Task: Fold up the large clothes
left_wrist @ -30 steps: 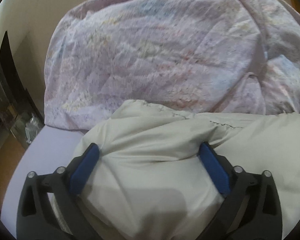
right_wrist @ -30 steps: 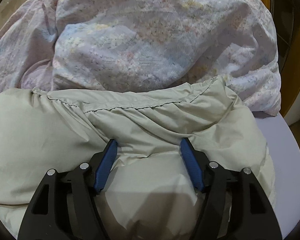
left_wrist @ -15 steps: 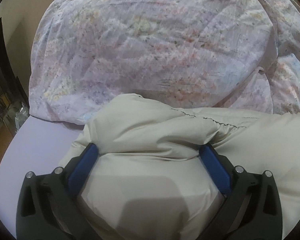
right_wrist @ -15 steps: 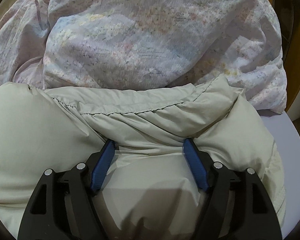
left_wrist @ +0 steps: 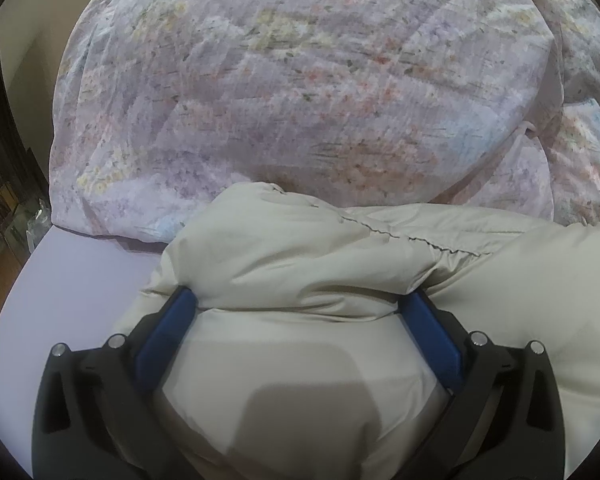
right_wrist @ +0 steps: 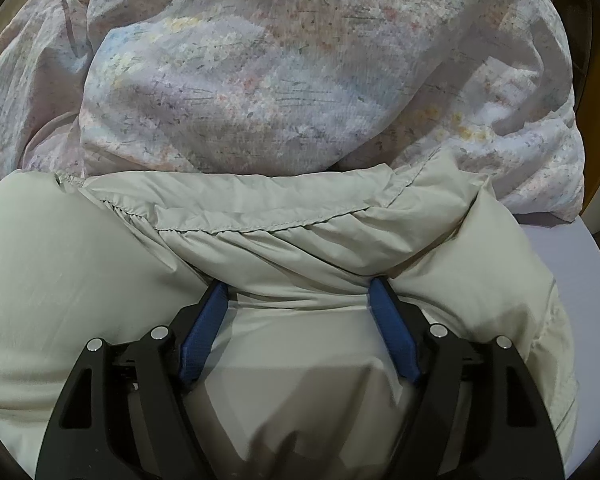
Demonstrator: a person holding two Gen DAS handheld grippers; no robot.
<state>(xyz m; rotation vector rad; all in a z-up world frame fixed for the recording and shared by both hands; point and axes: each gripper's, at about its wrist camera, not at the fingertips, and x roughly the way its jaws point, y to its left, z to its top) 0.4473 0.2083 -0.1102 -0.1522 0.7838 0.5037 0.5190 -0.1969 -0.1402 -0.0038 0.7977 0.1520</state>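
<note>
Puffy and pale, my big cream jacket [left_wrist: 380, 264] lies on the light purple bed sheet [left_wrist: 80, 280], right in front of me. Behind it sits a big flowery blanket [left_wrist: 300, 92], all bunched up, and the far edge of the jacket touches it. I hold one pair of tongs in each hand. My left tongs [left_wrist: 300, 304] point down at the jacket near its left end. Their blue pads [left_wrist: 168, 332] stand wide apart, and a fat roll of the jacket fills the space between them. The roll bulges over both tips, and the cloth is pinched in at each pad, so the pads press on it from both sides. My right tongs [right_wrist: 298, 294] point down at the jacket near its right end. Their blue pads [right_wrist: 392, 332] also stand wide apart, with a thick fold of jacket bunched between them. These jaws have just been opening a little, but the cloth is pulled tight into creases at both tips, so it touches both pads. A stitched seam [right_wrist: 240, 226] runs across the jacket just past the right tongs. Bare purple sheet shows on the left of the jacket and on the right of it. Dark furniture [left_wrist: 0, 160] stands off the left side of the bed.
</note>
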